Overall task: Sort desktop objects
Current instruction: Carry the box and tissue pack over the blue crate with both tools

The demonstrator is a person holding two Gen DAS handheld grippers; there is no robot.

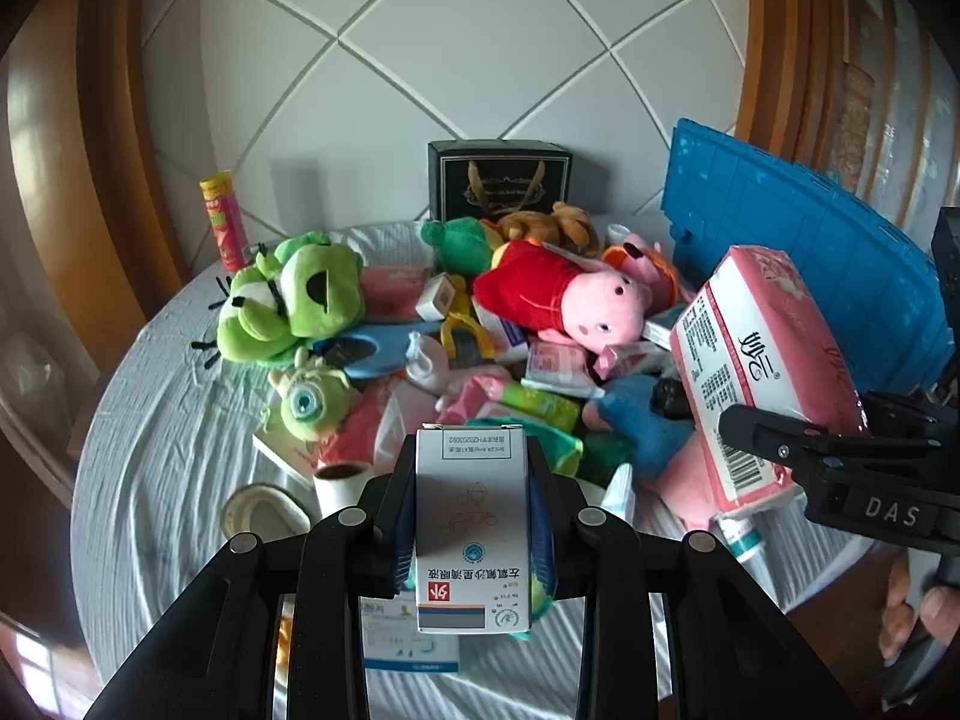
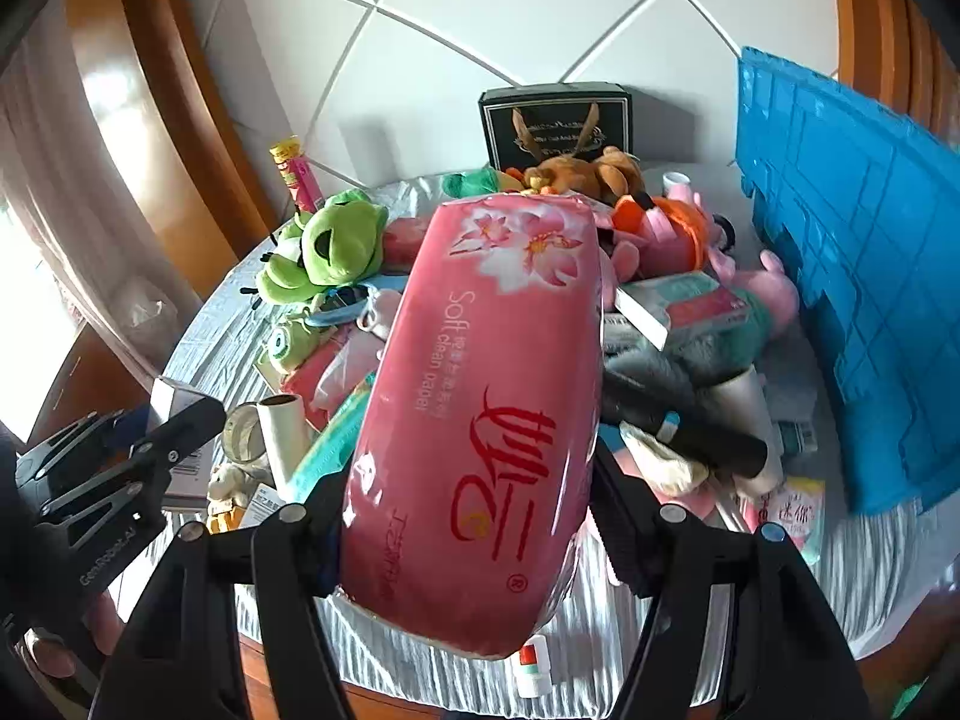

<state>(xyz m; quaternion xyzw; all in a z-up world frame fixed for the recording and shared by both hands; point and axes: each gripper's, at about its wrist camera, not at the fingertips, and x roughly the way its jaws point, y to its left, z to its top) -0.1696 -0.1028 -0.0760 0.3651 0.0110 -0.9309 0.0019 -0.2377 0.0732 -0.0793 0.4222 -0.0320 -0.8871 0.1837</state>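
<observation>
My left gripper (image 1: 473,516) is shut on a white medicine box (image 1: 471,531) with Chinese print, held above the near part of the round table. My right gripper (image 2: 468,516) is shut on a pink pack of tissue paper (image 2: 480,408), lifted over the table's front edge. The pack also shows in the left wrist view (image 1: 762,378), with the right gripper (image 1: 840,456) around it. The left gripper shows at the left of the right wrist view (image 2: 144,450). A pile of toys and boxes covers the table's middle.
A blue crate (image 1: 804,252) stands tilted at the right. A black gift box (image 1: 499,180) and a red tube can (image 1: 223,222) stand at the back. A green frog plush (image 1: 288,300), a pink pig plush (image 1: 576,300) and a paper roll (image 1: 342,483) lie on the white cloth (image 1: 150,450).
</observation>
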